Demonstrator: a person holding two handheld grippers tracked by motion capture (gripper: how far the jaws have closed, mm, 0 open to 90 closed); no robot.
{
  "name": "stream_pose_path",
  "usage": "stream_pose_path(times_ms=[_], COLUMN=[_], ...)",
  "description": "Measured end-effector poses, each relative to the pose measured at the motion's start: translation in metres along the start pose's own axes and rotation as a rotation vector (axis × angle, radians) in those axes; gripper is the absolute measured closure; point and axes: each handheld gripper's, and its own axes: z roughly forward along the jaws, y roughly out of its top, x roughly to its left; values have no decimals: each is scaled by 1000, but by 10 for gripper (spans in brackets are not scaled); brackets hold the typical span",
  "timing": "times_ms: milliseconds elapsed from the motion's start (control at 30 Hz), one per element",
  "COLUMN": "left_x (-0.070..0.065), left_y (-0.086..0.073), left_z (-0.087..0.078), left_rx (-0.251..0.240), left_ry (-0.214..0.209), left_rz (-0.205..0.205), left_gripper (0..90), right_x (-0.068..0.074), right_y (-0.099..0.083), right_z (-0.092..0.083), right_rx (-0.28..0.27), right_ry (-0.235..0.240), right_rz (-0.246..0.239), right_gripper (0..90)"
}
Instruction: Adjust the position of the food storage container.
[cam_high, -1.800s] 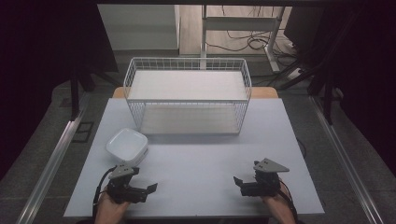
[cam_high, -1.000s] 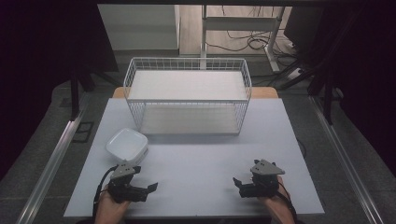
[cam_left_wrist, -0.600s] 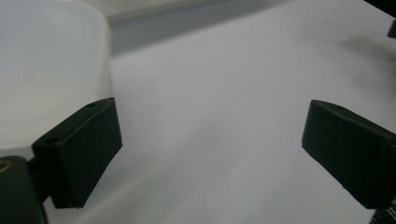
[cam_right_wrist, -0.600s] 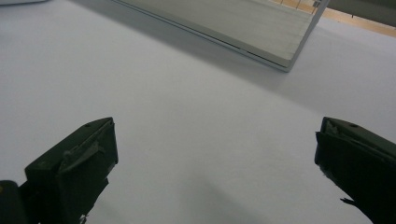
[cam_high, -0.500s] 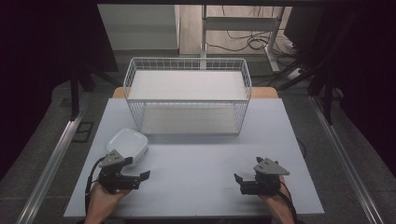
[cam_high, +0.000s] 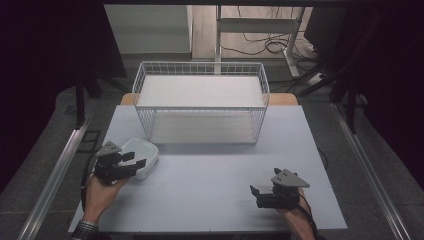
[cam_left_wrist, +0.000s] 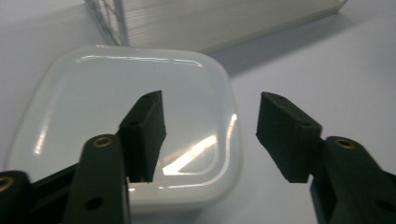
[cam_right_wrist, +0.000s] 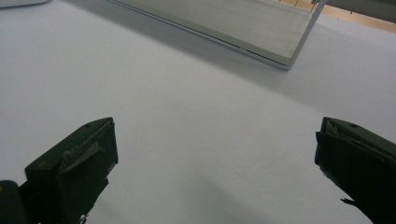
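Two tools over pale grey tabletop. White wire basket, rectangular with flat board base, stands at far middle. White square plastic dish with rounded corners sits near left edge, in front of basket's left end. Left tool at dish: jaws have just been closing, straddle dish's right rim, one inside, one outside, not yet pressing. Right tool rests apart, well clear, nothing between jaws. Step, likely: grasping dish. Next: close onto rim, lift level, probably toward basket.
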Motion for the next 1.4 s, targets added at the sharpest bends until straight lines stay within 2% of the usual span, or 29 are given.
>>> stream_pose_path(times_ms=[67, 100, 133, 267, 400, 433, 533, 600, 733, 833, 867, 933, 967, 1033, 1133, 1167, 1400], left_x=[4, 6, 9, 23, 31, 35, 41, 51, 60, 74, 74, 80, 87, 89, 92, 92, 88], left_y=[2, 3, 4, 10, 15, 16, 17, 18, 17, 16, 16, 15, 12, 11, 5, 2, -4], left_z=[1, 1, 2, 4, 6, 7, 8, 8, 6, 2, 2, 0, -1, 0, 6, 10, 15], left_rx=[2, 3, 2, -6, 6, 6, 3, 3, -3, -11, -11, -12, -17, -16, 6, 22, 37], left_ry=[4, 11, 22, 57, 93, 108, 120, 144, 157, 178, 178, 207, 212, 214, 216, 228, 204], left_rz=[-9, -13, -17, -31, -16, -18, -25, -26, -38, -64, -64, -65, -85, -91, -92, -88, -99], left_gripper=[459, 516, 516, 646, 752, 792, 861, 897, 899, 900, 899, 899, 899, 899, 899, 899, 899], right_x=[0, 1, 1, 2, 2, 2, 3, 4, 5, 6, 6, 6, 6, 6, 6, 7, 6], right_y=[0, 1, 1, 1, 1, 1, 1, 1, 1, 1, 1, 1, 1, 1, 1, 1, 1], right_z=[0, -1, -1, -1, 0, 0, -1, -1, 0, 1, 1, 1, 1, 1, 1, 1, 2], right_rx=[-2, -15, -15, -16, -7, -9, -16, -13, 1, 8, 8, 12, 13, 14, 16, 15, 10], right_ry=[-3, -2, -2, 5, 6, 6, 10, 12, 18, 20, 20, 20, 21, 21, 21, 20, 18], right_rz=[-4, -11, -11, -11, -12, -12, -17, -29, -46, -57, -57, -61, -62, -63, -64, -65, -45], right_gripper=[0, 0, 0, 0, 0, 0, 0, 0, 0, 0, 0, 0, 0, 0, 0, 0, 0])
